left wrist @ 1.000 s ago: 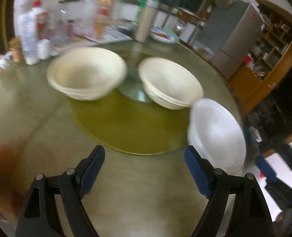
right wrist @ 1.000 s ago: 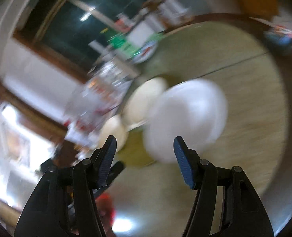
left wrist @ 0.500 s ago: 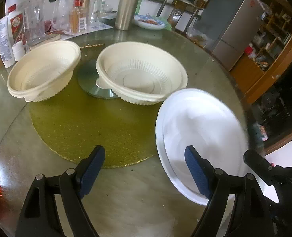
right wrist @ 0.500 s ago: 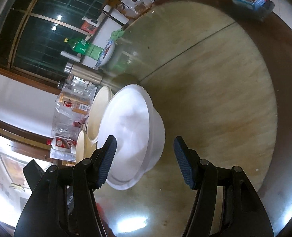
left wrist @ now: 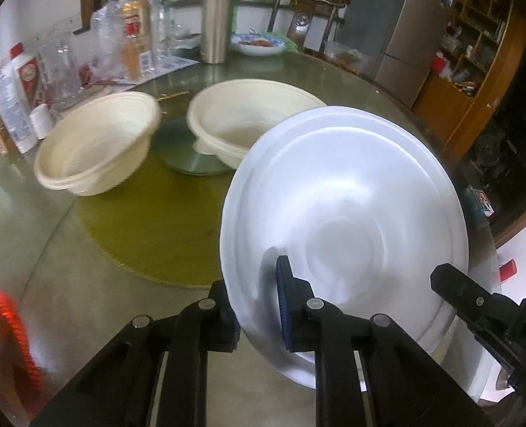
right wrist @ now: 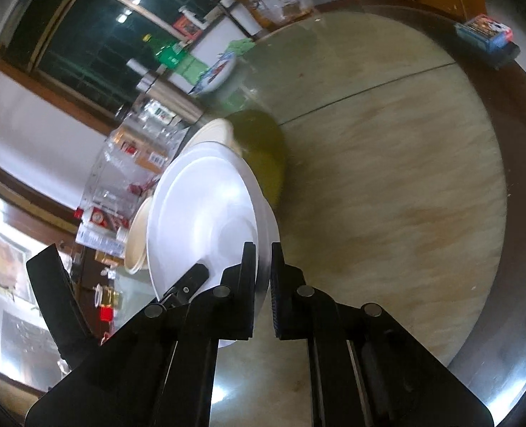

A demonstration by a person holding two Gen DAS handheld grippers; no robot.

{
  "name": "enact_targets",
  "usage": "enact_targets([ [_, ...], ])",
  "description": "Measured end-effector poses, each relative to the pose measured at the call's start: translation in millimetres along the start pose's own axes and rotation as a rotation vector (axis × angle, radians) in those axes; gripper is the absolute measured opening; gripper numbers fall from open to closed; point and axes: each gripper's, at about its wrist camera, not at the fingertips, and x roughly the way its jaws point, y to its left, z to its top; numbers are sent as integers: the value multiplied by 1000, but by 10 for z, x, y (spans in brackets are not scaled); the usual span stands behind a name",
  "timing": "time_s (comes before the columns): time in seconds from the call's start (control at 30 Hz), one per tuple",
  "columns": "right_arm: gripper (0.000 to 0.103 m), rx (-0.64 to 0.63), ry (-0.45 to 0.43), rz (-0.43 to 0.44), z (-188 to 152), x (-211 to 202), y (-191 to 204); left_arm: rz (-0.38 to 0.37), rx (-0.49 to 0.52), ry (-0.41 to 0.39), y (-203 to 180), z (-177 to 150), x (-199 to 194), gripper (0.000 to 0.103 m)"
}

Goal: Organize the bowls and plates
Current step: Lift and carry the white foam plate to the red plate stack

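Note:
A white bowl (left wrist: 348, 213) hangs tilted over the near side of the glass table (left wrist: 85, 284), its inside facing the left wrist camera. My left gripper (left wrist: 257, 306) is closing its jaws, and the pads pinch the bowl's near rim. My right gripper (right wrist: 263, 281) is closing too, clamped on the rim of the same white bowl (right wrist: 202, 213); it shows in the left wrist view as the right gripper (left wrist: 476, 306). Two cream bowls (left wrist: 95, 149) (left wrist: 248, 121) rest on a green round mat (left wrist: 156, 231).
A steel flask (left wrist: 215, 23), bottles and clear packets (left wrist: 120, 42) and a small plate of food (left wrist: 259, 42) crowd the table's far side. A coloured box (right wrist: 483, 33) lies at the table's edge. A fridge and wooden shelves stand beyond.
Both grippers have gone from wide open to shut on the white bowl's rim. The bowl, flat on the table before, now stands tilted and fills more of both views.

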Motion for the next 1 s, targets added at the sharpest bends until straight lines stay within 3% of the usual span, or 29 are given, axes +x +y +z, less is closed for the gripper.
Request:
enact_targets([
  [0.47, 7, -128, 21, 69, -423, 86, 581, 62, -66, -87, 561, -245, -489, 16],
  [1.0, 7, -226, 61, 119, -684, 213, 1035, 102, -139, -159, 984, -428, -847, 16],
])
